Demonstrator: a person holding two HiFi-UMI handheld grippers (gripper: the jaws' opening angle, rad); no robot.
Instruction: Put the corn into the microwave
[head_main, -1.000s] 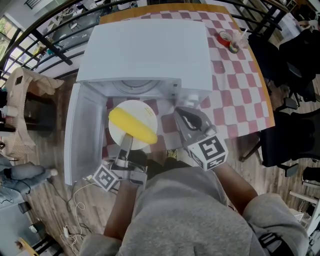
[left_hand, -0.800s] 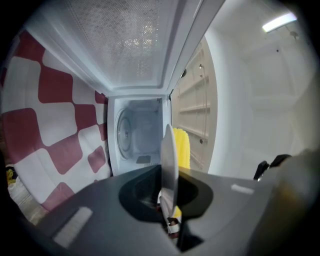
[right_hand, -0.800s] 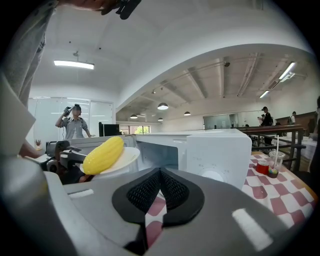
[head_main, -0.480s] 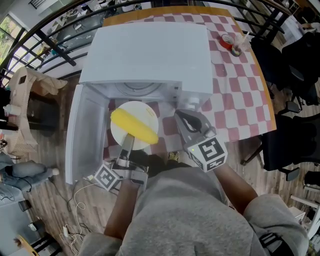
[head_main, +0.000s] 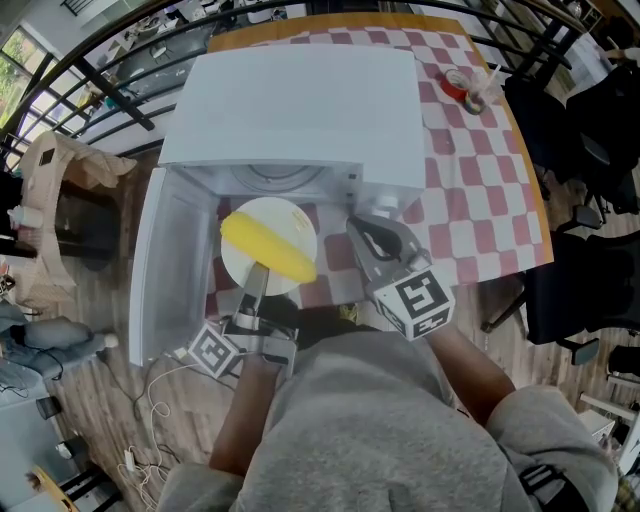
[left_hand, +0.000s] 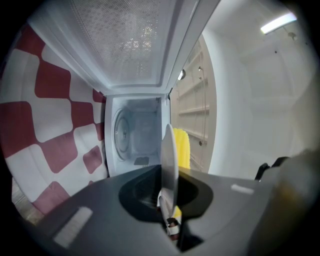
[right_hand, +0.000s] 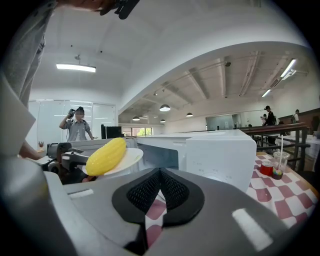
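A yellow corn cob (head_main: 266, 247) lies on a white plate (head_main: 290, 225) held just in front of the open white microwave (head_main: 295, 100). My left gripper (head_main: 255, 280) is shut on the plate's near rim. In the left gripper view the plate (left_hand: 168, 160) stands edge-on between the jaws, the corn (left_hand: 183, 147) is beside it, and the microwave cavity (left_hand: 134, 140) lies ahead. My right gripper (head_main: 360, 230) is shut and empty, to the right of the plate near the microwave's control panel. The right gripper view shows the corn (right_hand: 106, 156) on the plate (right_hand: 131, 157) at left.
The microwave door (head_main: 160, 265) hangs open to the left of the plate. A red-and-white checkered cloth (head_main: 470, 190) covers the table, with a red cup (head_main: 450, 78) and a clear cup at its far right. Black chairs (head_main: 580, 150) stand to the right.
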